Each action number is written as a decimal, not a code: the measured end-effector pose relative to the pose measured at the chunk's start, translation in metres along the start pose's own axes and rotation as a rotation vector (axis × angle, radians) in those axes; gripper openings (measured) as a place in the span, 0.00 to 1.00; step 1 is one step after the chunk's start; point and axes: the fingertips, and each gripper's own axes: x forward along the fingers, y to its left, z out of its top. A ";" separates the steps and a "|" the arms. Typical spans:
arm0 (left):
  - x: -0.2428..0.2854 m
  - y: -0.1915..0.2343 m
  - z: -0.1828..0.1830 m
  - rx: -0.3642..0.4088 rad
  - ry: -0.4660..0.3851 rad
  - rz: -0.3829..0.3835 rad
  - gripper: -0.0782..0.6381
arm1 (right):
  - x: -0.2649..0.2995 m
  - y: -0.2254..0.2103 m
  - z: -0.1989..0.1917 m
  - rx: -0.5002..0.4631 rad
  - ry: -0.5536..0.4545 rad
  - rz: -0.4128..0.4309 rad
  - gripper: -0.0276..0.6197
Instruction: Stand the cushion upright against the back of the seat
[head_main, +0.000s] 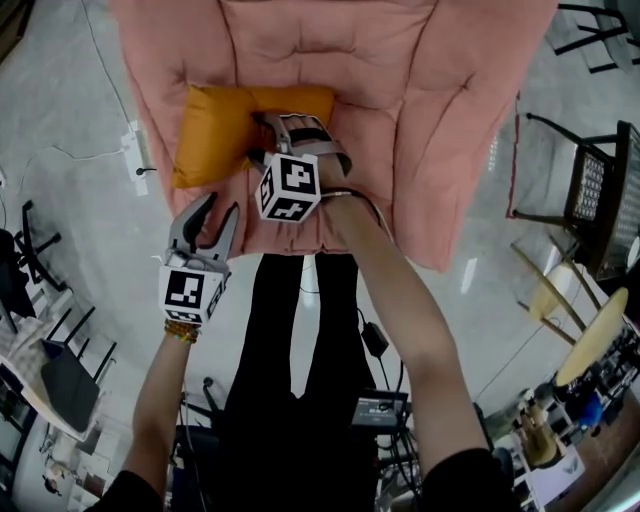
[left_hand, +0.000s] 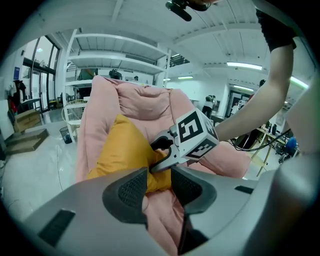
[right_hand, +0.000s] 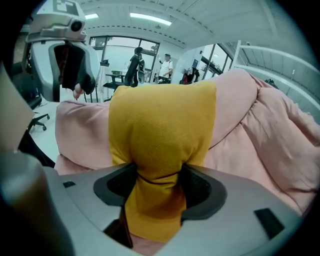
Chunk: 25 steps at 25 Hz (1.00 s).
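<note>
Gripping: cushion (head_main: 215, 130) edge is clamped by right hand-held gripper (head_main: 264, 138) | left hand-held gripper (head_main: 221, 205) is open, empty | cushion is lodged at seat's (head_main: 400, 90) 9 o'clock side | judged soft, light, floppy; deeper edge pinch advised.

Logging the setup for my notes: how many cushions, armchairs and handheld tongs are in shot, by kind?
orange cushion: 1
pink armchair: 1
handheld tongs: 2 (left tongs, right tongs)
Total: 4
</note>
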 end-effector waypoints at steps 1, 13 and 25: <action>-0.003 0.003 -0.003 -0.003 -0.004 0.006 0.32 | 0.000 0.001 0.001 0.005 0.001 -0.004 0.49; -0.009 0.010 -0.012 -0.014 0.000 0.025 0.32 | -0.012 0.005 0.000 0.068 0.000 -0.028 0.32; -0.002 -0.012 -0.007 0.028 0.026 -0.016 0.32 | -0.034 0.013 -0.001 0.119 -0.011 -0.027 0.24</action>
